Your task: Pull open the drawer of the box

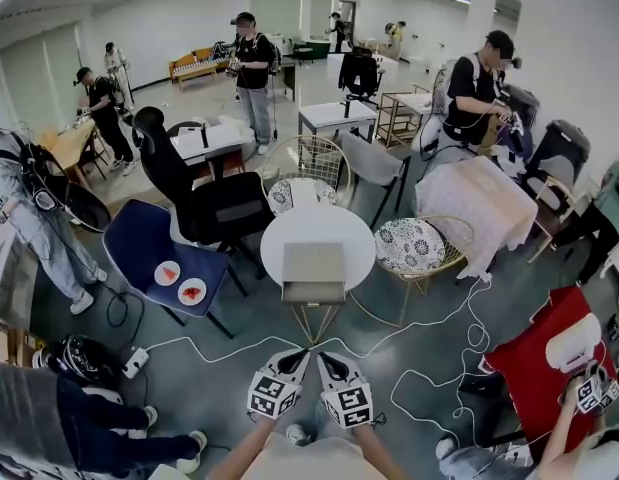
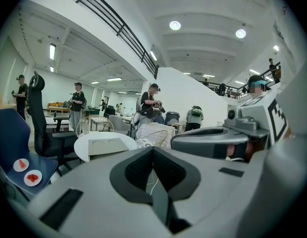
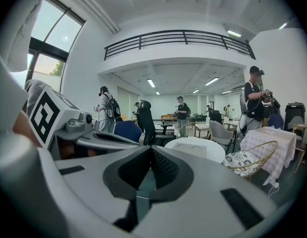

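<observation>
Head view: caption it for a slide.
Left gripper and right gripper, both shut, side by side facing the box on the table.

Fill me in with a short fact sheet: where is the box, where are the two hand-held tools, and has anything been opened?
box: grey, on the round white table, at its near edge
drawer: front looks flush, not pulled out
left tool: shut, empty, in the air short of the table
right tool: shut, empty, close beside the left tool
contact with box: none
nearby: blue chair left of the table, two small plates on its seat
</observation>
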### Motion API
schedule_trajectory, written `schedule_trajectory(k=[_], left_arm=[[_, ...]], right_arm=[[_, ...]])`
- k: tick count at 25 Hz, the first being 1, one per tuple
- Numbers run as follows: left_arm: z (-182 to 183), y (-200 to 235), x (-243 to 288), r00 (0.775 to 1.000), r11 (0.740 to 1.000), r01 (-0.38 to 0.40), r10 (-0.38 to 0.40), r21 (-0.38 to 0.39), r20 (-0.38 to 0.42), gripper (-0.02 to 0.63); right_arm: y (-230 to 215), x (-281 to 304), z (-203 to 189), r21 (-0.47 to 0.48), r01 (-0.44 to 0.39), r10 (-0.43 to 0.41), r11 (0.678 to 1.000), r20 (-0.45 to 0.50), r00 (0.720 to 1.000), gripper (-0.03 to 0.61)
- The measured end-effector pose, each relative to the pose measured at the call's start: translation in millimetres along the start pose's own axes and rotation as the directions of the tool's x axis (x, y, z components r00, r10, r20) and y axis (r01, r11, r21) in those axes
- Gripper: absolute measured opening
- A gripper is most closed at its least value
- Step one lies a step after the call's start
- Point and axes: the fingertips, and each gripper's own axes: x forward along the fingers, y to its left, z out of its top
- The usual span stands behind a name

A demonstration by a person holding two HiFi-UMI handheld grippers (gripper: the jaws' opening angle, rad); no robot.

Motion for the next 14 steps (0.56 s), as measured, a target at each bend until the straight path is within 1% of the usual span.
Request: schedule_trajectory(k=[8, 14], left_arm=[[-2.4, 2.9, -7.4, 1.0, 1.0, -0.004, 0.004, 0.002, -0.002, 0.012], [-4.7, 4.5, -14.6, 1.0, 1.0, -0.009, 0.009, 0.0, 0.0, 0.012]], right_arm=[[7.5, -0.2, -1.6, -0.002, -0.001, 0.001, 1.0, -0.004, 1.0, 0.015], [19.5, 3.6, -2.1, -0.006, -0.017, 0.017, 1.0, -0.007, 1.0, 0.015]])
